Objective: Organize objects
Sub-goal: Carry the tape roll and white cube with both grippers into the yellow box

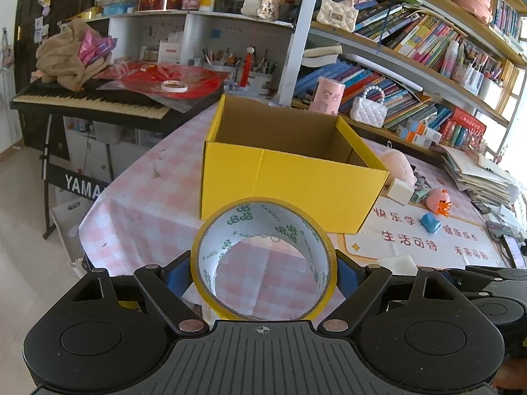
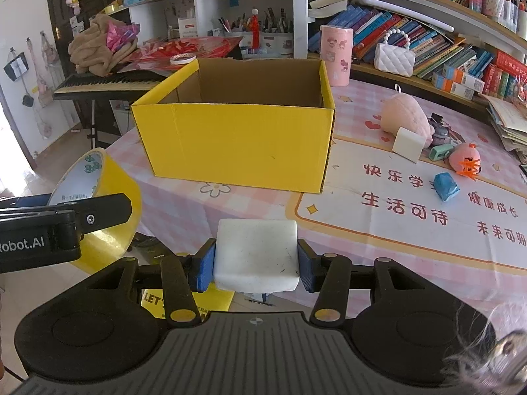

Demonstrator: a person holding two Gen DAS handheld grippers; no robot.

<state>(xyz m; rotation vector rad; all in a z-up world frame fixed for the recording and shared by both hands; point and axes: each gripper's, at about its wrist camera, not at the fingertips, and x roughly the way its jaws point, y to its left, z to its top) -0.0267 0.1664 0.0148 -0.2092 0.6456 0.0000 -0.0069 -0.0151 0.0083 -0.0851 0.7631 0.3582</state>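
- Bookshelves (image 2: 411, 33) crowd the far wall behind a table (image 2: 378, 250) under a pink checked cloth, with a keyboard (image 1: 89, 98) off its left end.
- An open yellow box (image 2: 237, 138) sits near the table's left edge, nothing visible inside.
- The left gripper (image 1: 263, 273) is clamped on a roll of yellow tape (image 1: 263, 258), held above the table's near-left corner in front of the box.
- The right gripper (image 2: 256, 263) squeezes a white foam block (image 2: 257, 253) over the near edge.
- A second white block (image 2: 407, 144), a pink plush (image 2: 405, 115) and a blue toy (image 2: 445, 186) lie right of the box.
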